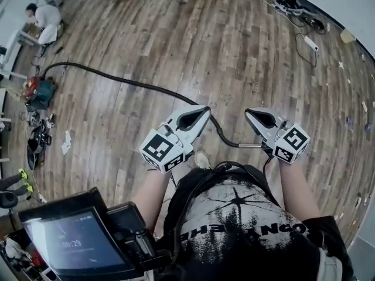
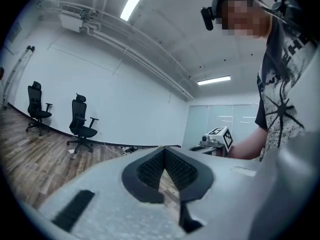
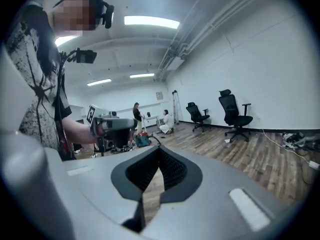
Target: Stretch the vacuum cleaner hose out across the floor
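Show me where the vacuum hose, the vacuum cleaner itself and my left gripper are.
vacuum hose [image 1: 126, 82], head view, on the middle of its black run across the floor.
vacuum cleaner [image 1: 40, 93], head view, on its teal body.
left gripper [image 1: 205, 110], head view, at its closed jaw tips.

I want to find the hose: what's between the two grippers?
In the head view, the black hose shows between left gripper and right gripper, lying on the wooden floor below them.
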